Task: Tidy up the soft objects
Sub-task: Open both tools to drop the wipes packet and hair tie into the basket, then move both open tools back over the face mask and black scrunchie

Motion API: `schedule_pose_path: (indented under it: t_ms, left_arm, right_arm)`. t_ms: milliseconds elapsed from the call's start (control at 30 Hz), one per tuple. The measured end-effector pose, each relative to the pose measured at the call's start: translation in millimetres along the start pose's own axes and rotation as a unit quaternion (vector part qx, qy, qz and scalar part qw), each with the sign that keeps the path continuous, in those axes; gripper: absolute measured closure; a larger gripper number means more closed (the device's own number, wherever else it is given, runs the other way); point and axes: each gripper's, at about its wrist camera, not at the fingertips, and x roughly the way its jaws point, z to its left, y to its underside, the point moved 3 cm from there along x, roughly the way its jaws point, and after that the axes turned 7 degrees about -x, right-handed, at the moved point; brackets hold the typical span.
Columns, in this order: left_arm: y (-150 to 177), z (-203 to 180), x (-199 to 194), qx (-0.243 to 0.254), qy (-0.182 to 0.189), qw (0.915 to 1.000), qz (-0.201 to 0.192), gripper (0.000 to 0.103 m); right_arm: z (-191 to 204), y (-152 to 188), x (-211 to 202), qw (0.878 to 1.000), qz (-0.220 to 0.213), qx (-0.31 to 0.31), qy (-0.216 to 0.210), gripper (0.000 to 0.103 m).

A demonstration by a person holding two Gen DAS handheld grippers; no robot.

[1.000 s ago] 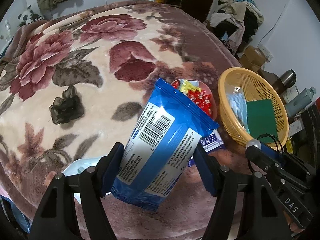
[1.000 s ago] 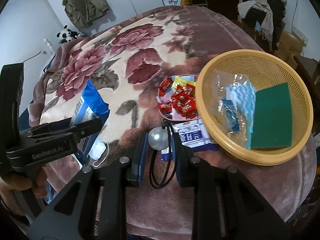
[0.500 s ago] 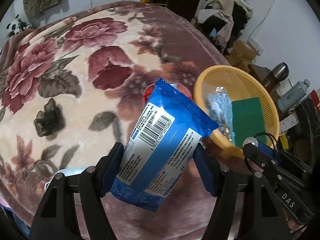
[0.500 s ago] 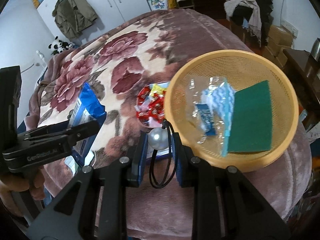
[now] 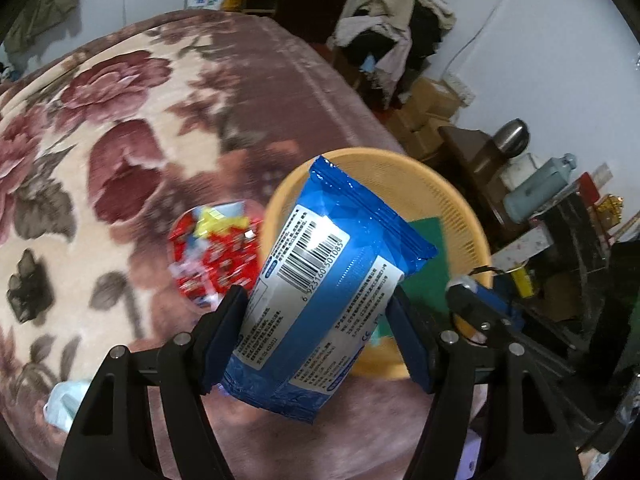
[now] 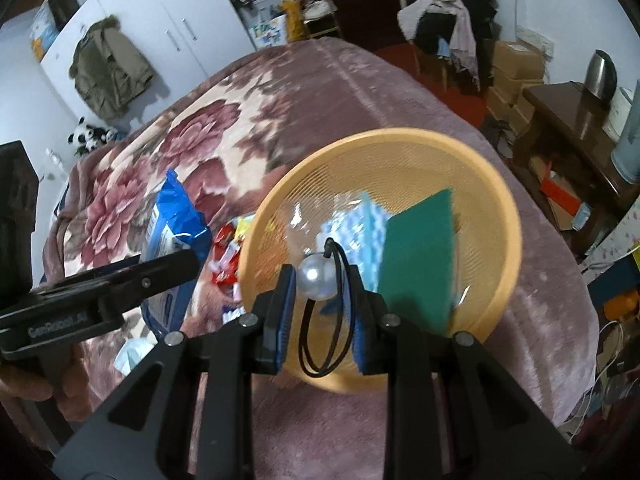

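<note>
both grippers (image 5: 316, 316) (image 6: 322, 280) tilted down over basket (image 6: 508, 216)

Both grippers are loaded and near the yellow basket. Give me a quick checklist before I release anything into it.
1. Left gripper clamps blue wipes pack: ok.
2. Right gripper clamps pearl hair tie: ok.
3. Hair tie over yellow basket: ok.
4. Wipes pack fully over the basket: cannot tell.
5. Free space in basket beside green pad and clear packet: ok.
6. The two grippers apart, not touching: ok.
</note>
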Motion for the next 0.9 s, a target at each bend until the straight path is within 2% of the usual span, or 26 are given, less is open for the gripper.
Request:
schedule_pose_path:
  t_ms: [167, 400, 433, 467, 500, 533, 567, 700, 767, 900]
  left_arm:
    - [-14, -27, 16, -0.003, 0.034, 0.9994, 0.005, 0.031]
    - [-17, -37, 51, -0.011, 0.053, 0.9982, 0.027, 0.027]
    - [-17, -36, 54, -0.014, 0.056, 0.998, 0.027, 0.025]
    - [-17, -35, 56, -0.016, 0.057, 0.9979, 0.027, 0.017]
    - [-16, -34, 56, -0.016, 0.059, 0.9978, 0.027, 0.009]
    - [-16, -30, 54, -0.019, 0.059, 0.9979, 0.018, 0.005]
    - [-16, -28, 52, -0.018, 0.053, 0.9983, 0.012, 0.002]
    - [-13, -20, 41, -0.004, 0.009, 0.9999, -0.009, 0.001]
    - [-12, -14, 38, -0.004, -0.007, 0.9999, -0.012, 0.001]
    - [-7, 2, 33, -0.002, -0.051, 0.9986, -0.016, 0.001]
  right_arm:
    - [-15, -9, 3, 1.0, -0.002, 0.01, 0.004, 0.078]
    - [-29, -9, 17, 1.0, 0.004, 0.019, 0.005, 0.076]
    - [-30, -8, 18, 1.0, 0.005, 0.022, 0.01, 0.066]
    - [-35, -8, 19, 0.999, 0.006, 0.027, 0.018, 0.046]
    - [-38, -6, 18, 0.999, 0.004, 0.031, 0.027, 0.036]
    - [-40, -5, 17, 0.999, -0.001, 0.035, 0.028, 0.022]
    - [-44, -4, 16, 0.999, -0.004, 0.041, 0.031, 0.016]
    - [-48, 1, 20, 0.998, 0.011, 0.053, 0.043, 0.009]
    - [-48, 5, 23, 0.997, 0.023, 0.058, 0.048, 0.0]
    - [-44, 14, 21, 0.996, 0.031, 0.054, 0.065, 0.0]
